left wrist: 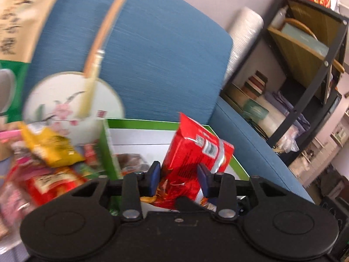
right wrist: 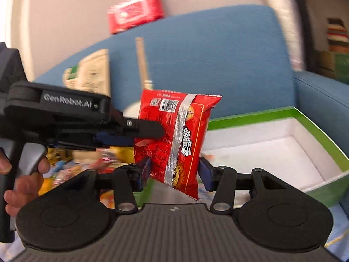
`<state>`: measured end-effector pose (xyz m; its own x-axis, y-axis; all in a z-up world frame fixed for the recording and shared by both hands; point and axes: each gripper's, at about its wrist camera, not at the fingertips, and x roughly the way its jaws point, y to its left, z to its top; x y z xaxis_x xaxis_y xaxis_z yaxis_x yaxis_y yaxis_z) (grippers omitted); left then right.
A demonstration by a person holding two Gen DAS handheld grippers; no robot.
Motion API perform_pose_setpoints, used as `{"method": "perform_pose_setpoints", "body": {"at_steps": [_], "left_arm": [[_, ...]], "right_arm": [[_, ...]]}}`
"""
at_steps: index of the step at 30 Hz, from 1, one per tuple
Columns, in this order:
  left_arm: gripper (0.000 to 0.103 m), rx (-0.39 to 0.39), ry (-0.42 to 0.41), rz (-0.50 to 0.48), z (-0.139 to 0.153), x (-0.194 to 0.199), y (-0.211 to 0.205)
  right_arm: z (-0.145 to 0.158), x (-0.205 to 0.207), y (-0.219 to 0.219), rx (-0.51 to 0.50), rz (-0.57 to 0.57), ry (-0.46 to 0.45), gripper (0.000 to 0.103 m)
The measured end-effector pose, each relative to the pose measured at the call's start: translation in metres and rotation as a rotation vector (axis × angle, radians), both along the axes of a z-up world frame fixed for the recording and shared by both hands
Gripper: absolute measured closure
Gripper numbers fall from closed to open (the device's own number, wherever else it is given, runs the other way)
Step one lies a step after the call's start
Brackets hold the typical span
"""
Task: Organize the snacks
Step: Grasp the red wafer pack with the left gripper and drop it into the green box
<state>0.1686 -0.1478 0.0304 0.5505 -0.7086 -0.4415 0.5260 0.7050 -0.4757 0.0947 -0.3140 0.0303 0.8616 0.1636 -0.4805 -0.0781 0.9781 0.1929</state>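
Red snack bag (right wrist: 176,139) clamped in left gripper (left wrist: 178,176) jaws; right gripper (right wrist: 174,172) jaws spread around it; pile blurred.

Matte black tongs (right wrist: 174,171) with blue pads (right wrist: 206,174), silver pivot screws, seemingly grey trigger, white "GenRobot.AI" lettering.

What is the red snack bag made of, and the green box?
The red snack bag looks like thin shiny plastic film: it crinkles, and a silvery seam runs down its back. The green box looks like stiff cardboard, green outside and matte white inside, with straight folded walls, though I can't be certain.
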Motion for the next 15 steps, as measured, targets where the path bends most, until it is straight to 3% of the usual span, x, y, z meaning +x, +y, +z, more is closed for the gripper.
{"method": "perform_pose_setpoints", "body": {"at_steps": [8,10,11,12,15], "left_arm": [[0.050,0.048,0.013,-0.046,-0.014,0.019,-0.035],[0.012,0.063,0.029,-0.046,-0.019,0.022,-0.035],[0.000,0.078,0.027,-0.036,-0.020,0.022,-0.036],[0.000,0.101,0.005,-0.001,-0.020,0.020,-0.036],[0.000,0.136,-0.041,0.032,-0.019,0.014,-0.032]], "right_arm": [[-0.019,0.012,-0.012,-0.016,-0.103,0.049,0.024],[-0.025,0.015,-0.010,-0.057,-0.135,0.047,0.017],[-0.027,0.016,-0.006,-0.095,-0.136,0.036,0.008],[-0.027,0.013,-0.005,-0.120,-0.137,0.031,0.002],[-0.028,0.009,0.003,-0.167,-0.129,0.020,0.000]]}}
